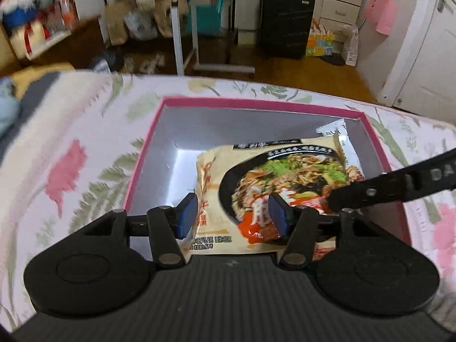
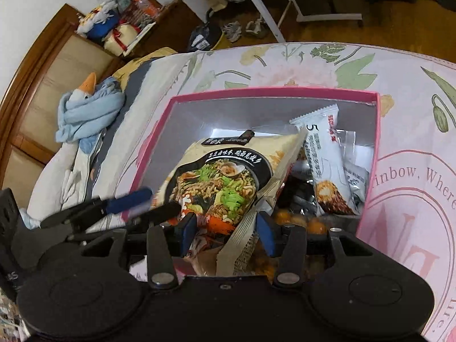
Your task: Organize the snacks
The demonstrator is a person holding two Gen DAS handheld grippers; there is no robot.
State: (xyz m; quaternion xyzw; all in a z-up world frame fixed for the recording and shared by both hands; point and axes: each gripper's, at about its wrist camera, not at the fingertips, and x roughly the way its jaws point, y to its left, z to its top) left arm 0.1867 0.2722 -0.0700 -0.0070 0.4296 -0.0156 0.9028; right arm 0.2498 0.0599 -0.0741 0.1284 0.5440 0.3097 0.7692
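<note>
A beige noodle packet (image 1: 282, 182) with a bowl picture lies tilted in a pink-rimmed box (image 1: 256, 104) with a silver inside, on a flowered bedspread. My left gripper (image 1: 232, 213) is open, its blue pads on either side of the packet's near edge. The right gripper's black finger (image 1: 393, 182) reaches in from the right onto the packet. In the right wrist view the right gripper (image 2: 226, 232) is shut on the packet's (image 2: 225, 182) bottom corner, and the left gripper's blue pad (image 2: 128, 199) shows at the left. A white snack bar (image 2: 325, 159), silver packets and orange balls (image 2: 296, 219) lie in the box (image 2: 273, 92).
The bedspread (image 1: 71, 148) surrounds the box. A pink box lid with lettering (image 2: 413, 213) lies right of it. A blue goose plush (image 2: 91, 108) lies at the headboard. Beyond the bed edge stand a white desk frame (image 1: 185, 28), a black suitcase (image 1: 285, 20) and a white door (image 1: 427, 42).
</note>
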